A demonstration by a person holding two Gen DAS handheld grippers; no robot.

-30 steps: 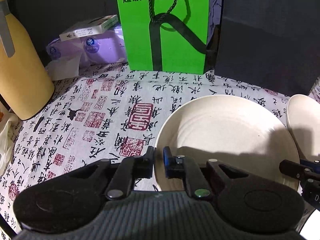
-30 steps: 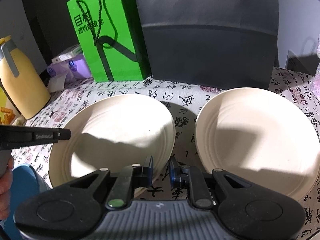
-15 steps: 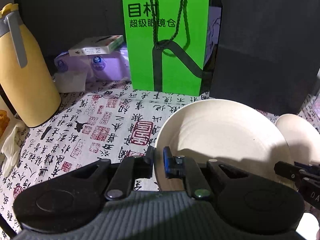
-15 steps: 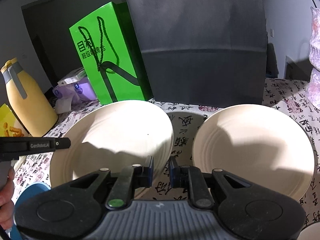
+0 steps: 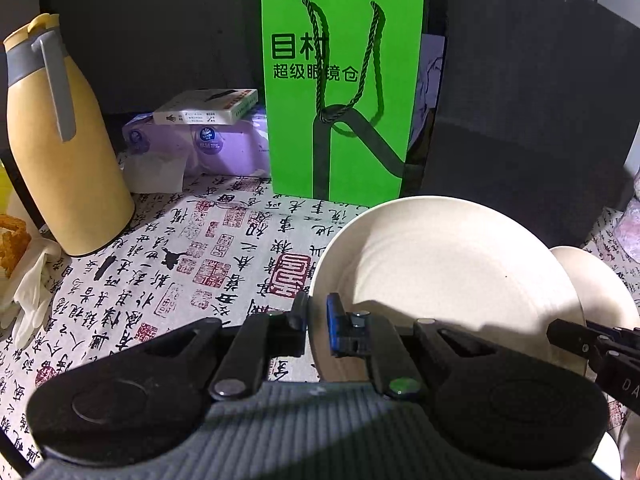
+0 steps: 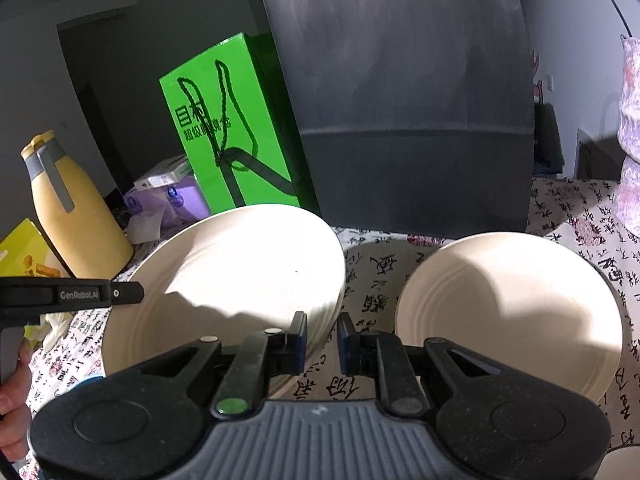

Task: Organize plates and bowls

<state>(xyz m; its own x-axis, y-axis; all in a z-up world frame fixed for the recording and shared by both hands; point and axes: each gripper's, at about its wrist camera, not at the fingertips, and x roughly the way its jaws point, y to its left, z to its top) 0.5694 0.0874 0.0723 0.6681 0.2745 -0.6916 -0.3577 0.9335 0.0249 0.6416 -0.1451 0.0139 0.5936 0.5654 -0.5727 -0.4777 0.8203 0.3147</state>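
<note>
Two round, matte cream plates with faint concentric ridges sat above a bench covered in a cloth [image 5: 168, 264] printed with black calligraphy and red seals. The left gripper [image 5: 318, 328] had its fingers nearly closed, pinching the near rim of the larger plate [image 5: 448, 264], which tilted up off the cloth. In the right wrist view, the right gripper [image 6: 322, 338] held its fingers at a narrow gap; the larger plate's edge lay by the left finger and the smaller plate [image 6: 508, 304] lay to the right, though whether the fingers gripped either rim was hard to tell. Behind stood a glossy green paper bag [image 5: 340, 96] with rope handles, a smooth yellow jug [image 5: 60, 152] and soft purple tissue packs [image 5: 208, 144].
</note>
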